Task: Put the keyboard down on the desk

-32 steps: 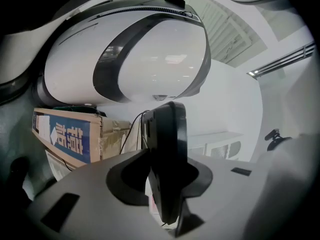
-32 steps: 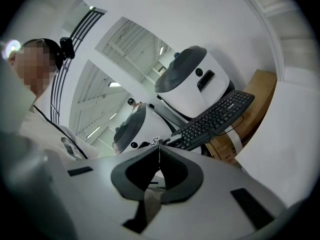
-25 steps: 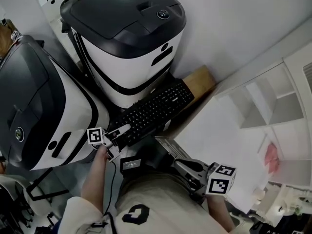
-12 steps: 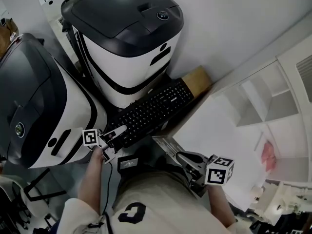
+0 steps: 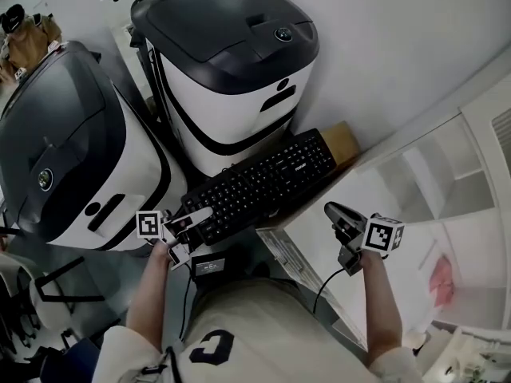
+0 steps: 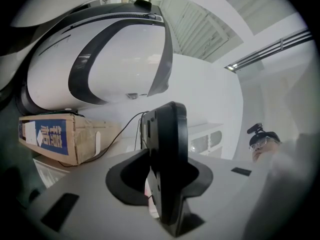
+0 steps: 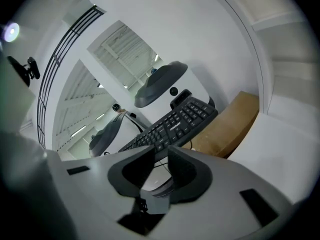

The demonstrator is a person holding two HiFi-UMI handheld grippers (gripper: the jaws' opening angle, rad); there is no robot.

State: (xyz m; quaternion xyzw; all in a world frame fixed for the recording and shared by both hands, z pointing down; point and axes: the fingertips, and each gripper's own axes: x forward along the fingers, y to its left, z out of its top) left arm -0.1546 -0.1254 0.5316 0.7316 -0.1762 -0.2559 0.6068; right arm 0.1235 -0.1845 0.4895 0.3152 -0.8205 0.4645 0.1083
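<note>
Keyboard (image 5: 259, 183): we see its long axis run from 8 o'clock to 2 o'clock, keys up.
Left gripper (image 5: 194, 219): clamps its 8 o'clock end.
Right gripper (image 5: 334, 211): jaws opening, empty.

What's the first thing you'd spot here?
A big white machine with a black lid stands at the top, its twin at the left. In front of them a black keyboard runs slantwise, its near end pinched in the left gripper. At lower right the right gripper is opening its jaws, nothing between them.
</note>
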